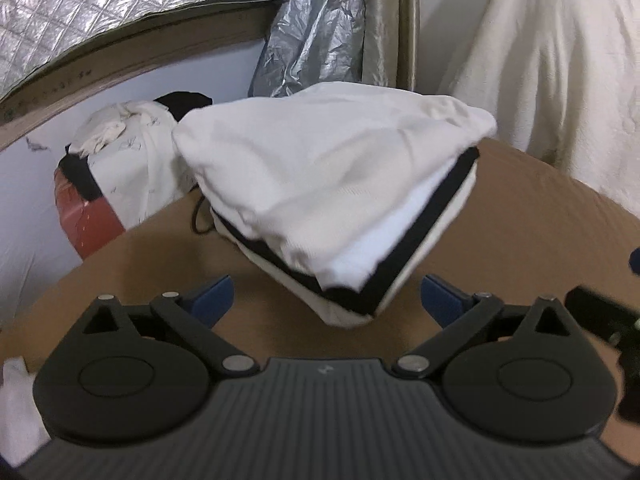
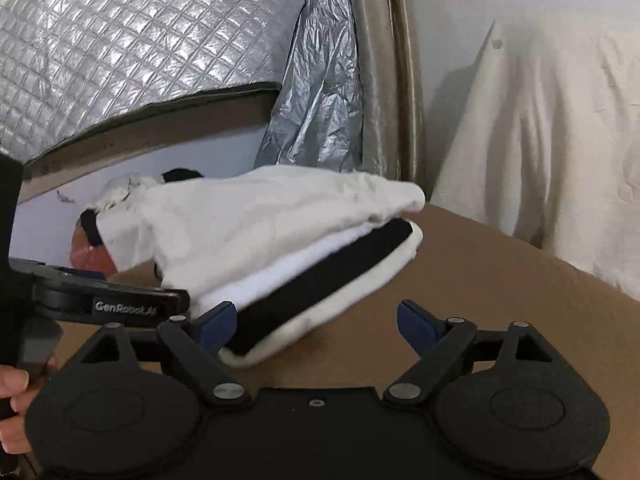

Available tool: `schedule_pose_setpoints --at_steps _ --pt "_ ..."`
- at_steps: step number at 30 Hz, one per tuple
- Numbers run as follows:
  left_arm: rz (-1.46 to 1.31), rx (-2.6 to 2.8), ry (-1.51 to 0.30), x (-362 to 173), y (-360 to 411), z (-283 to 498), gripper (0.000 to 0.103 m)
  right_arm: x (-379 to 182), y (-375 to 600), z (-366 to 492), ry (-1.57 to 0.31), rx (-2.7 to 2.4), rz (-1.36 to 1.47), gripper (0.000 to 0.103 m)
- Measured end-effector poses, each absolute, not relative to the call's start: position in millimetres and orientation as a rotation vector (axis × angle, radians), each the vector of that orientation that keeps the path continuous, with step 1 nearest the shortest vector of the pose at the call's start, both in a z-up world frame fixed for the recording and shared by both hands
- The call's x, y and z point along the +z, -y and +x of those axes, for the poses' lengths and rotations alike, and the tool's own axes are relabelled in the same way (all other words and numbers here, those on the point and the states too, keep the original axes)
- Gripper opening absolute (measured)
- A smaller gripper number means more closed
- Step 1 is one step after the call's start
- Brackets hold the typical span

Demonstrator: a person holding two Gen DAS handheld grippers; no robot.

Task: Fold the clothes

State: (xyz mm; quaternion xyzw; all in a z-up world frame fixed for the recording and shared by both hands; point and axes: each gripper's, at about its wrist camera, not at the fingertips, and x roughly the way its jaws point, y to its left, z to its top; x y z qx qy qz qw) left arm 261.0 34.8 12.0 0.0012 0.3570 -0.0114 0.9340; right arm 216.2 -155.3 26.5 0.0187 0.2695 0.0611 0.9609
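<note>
A folded white garment with black trim [image 1: 320,184] lies in a thick stack on the brown cardboard surface [image 1: 540,216]. My left gripper [image 1: 326,298] is open, its blue fingertips [image 1: 214,294] on either side of the stack's near corner, not gripping it. In the right wrist view the same folded stack [image 2: 280,248] sits ahead and to the left. My right gripper [image 2: 316,324] is open too, its left fingertip [image 2: 218,322] against the stack's near edge. The left gripper's body [image 2: 100,300] shows at the left, held by a hand [image 2: 16,396].
A pile of white and black clothes [image 1: 120,148] rests on a red object [image 1: 92,216] beyond the cardboard's left edge. A cream cloth [image 1: 560,64] hangs at the right. Silver quilted sheeting [image 2: 120,48] and a curtain [image 2: 384,80] stand behind.
</note>
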Motion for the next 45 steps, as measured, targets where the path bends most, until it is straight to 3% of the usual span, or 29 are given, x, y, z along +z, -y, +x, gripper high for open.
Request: schedule_pose_setpoints --at_steps 24,45 --pt "0.058 0.092 -0.744 -30 21 126 0.102 -24 173 84 -0.646 -0.036 0.148 0.093" --pt "0.101 0.136 -0.771 -25 28 96 0.103 -19 192 49 -0.591 -0.078 0.155 0.093"
